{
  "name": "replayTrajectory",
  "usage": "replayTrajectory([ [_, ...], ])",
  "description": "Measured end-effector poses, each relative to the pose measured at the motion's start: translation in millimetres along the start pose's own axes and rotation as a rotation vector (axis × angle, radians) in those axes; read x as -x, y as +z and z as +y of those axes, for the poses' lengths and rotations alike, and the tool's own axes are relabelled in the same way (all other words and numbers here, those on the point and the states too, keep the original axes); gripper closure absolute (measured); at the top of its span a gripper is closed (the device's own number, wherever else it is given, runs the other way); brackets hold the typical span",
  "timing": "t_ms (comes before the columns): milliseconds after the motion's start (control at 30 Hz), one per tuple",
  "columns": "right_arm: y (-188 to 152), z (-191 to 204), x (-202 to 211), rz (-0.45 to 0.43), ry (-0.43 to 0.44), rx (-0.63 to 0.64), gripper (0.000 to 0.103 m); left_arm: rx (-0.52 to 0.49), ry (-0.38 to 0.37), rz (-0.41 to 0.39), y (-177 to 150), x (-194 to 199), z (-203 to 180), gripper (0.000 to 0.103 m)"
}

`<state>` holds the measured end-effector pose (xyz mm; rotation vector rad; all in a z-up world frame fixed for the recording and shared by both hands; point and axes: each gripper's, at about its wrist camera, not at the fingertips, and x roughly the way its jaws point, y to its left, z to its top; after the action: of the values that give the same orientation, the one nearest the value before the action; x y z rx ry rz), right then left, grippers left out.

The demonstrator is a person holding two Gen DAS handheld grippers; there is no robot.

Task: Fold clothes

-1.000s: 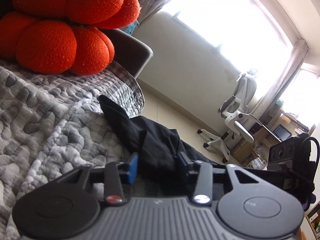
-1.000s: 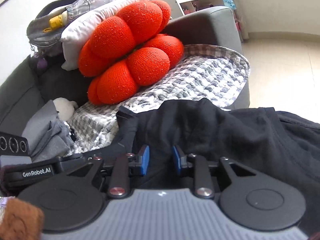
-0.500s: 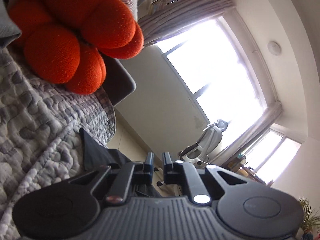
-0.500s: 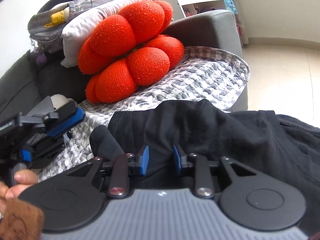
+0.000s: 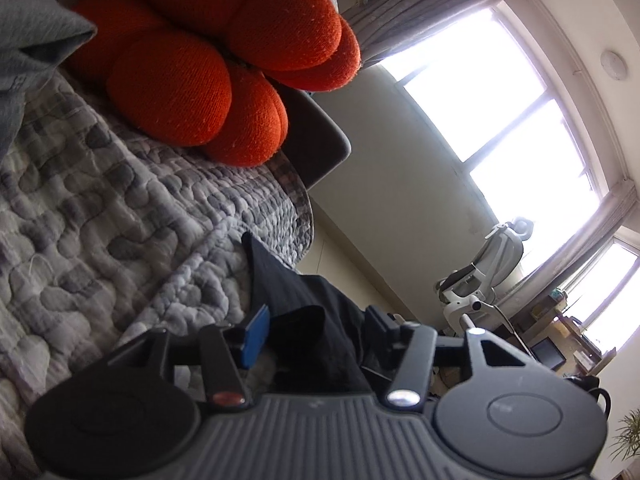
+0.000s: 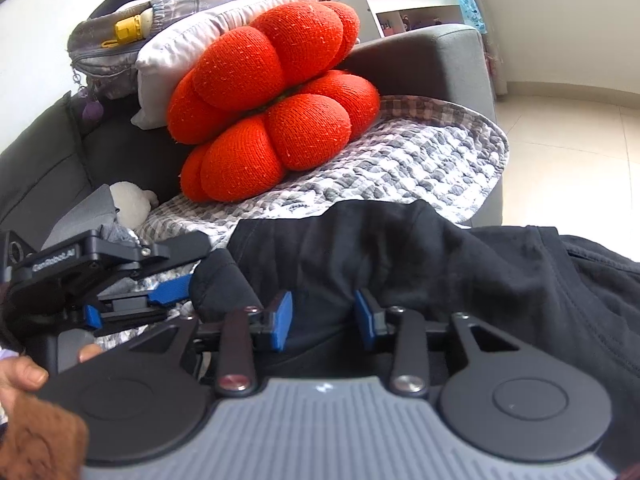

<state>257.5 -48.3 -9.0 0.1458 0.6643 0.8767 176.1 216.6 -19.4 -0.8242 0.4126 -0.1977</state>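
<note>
A black garment (image 6: 440,264) lies bunched over the front edge of the quilted grey sofa cover (image 6: 420,160). My right gripper (image 6: 323,316) has a raised fold of it between its blue pads; the jaws are opening and the pads stand a little apart from the cloth. In the left wrist view the garment's narrow end (image 5: 280,276) runs up between the fingers of my left gripper (image 5: 316,320). Those jaws are opening too, with a gap beside the blue pad (image 5: 256,336). The left gripper (image 6: 186,266) also shows at the right view's left edge, next to a black lump of cloth.
A big orange pumpkin-shaped cushion (image 6: 272,112) sits at the back of the sofa, with a white pillow (image 6: 192,48) and a grey backpack (image 6: 160,12) behind it. Folded grey cloth (image 6: 80,216) lies at the left. An office chair (image 5: 492,268) stands by the window. A hand (image 6: 24,372) holds the left gripper.
The left jaws closed to a narrow gap, then spread wide around the black cloth, and the left view rolled. The right pads moved slightly apart. The left gripper came into the right view.
</note>
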Motion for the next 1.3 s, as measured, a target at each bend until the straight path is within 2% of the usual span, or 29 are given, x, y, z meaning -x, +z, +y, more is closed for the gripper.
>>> replayTrajectory([
  [67, 0, -5, 1, -0.002, 0.021, -0.034, 0.061, 0.003, 0.009, 0.013, 0, -3, 1, 0.051],
  [167, 1, -8, 1, -0.006, 0.038, -0.064, 0.061, 0.002, 0.023, -0.01, 0, 0, 2, 0.052],
  [267, 1, -3, 3, -0.007, 0.025, -0.039, 0.061, -0.006, 0.045, -0.033, 1, 3, 2, 0.052],
  [333, 0, 0, 3, -0.007, 0.028, -0.027, 0.061, 0.001, 0.042, -0.017, 1, -1, 6, 0.051],
  [467, -2, 1, 3, 0.008, 0.081, -0.022, 0.059, -0.013, 0.038, 0.013, 3, -8, 6, 0.049],
  [567, -4, 11, 2, 0.023, 0.1, 0.035, 0.059, -0.036, 0.046, 0.016, 7, -14, 3, 0.049],
  [667, -5, 15, 2, 0.024, 0.115, 0.055, 0.059, -0.018, 0.055, 0.014, 13, -20, 2, 0.054],
  [733, -5, 16, 2, 0.028, 0.142, 0.059, 0.059, -0.017, 0.058, 0.012, 15, -24, 2, 0.067],
  [767, -6, 19, 1, 0.037, 0.171, 0.069, 0.059, -0.024, 0.064, 0.012, 15, -25, 1, 0.07],
  [833, -10, 31, -2, 0.071, 0.226, 0.116, 0.059, -0.044, 0.065, 0.018, 13, -25, -2, 0.081],
  [900, -13, 46, -4, 0.092, 0.198, 0.194, 0.059, -0.061, 0.063, 0.021, 12, -25, -5, 0.088],
  [933, -14, 50, -4, 0.099, 0.193, 0.217, 0.059, -0.067, 0.062, 0.018, 12, -24, -7, 0.089],
  [1167, -14, 45, 5, 0.107, 0.306, 0.183, 0.057, -0.081, 0.075, -0.016, 18, -21, -17, 0.092],
  [1267, -4, 26, 22, 0.025, 0.358, 0.097, 0.059, -0.076, 0.113, -0.034, 22, -18, -16, 0.092],
  [1300, 3, 14, 29, -0.024, 0.333, 0.043, 0.059, -0.072, 0.127, -0.034, 24, -18, -15, 0.092],
])
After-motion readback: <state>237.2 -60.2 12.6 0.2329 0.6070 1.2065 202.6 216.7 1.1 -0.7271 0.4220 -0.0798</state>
